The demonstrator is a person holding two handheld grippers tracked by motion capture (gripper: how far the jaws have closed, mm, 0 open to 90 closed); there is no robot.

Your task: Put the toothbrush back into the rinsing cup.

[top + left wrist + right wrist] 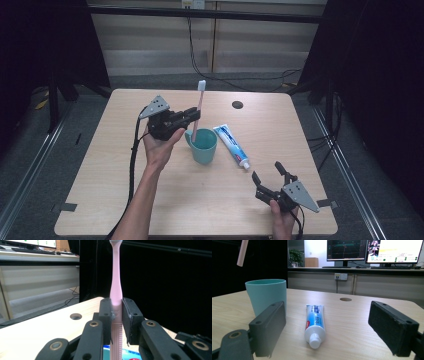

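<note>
My left gripper (194,114) is shut on a pink toothbrush (198,111) and holds it upright, white-bristled head up, above the teal mug (202,146). In the left gripper view the handle (116,315) is pinched between both pads. The brush's lower end (242,253) hangs above the mug (266,295) in the right gripper view. A blue-and-white toothpaste tube (232,145) lies flat just right of the mug, cap toward me. My right gripper (269,172) rests open near the table's front right, its jaws framing the tube (314,324) from a distance.
The light wooden table (125,190) has a round cable hole (237,105) near its far edge. Dark frame legs and cables stand beyond the table. Monitors on a desk show behind it in the right gripper view.
</note>
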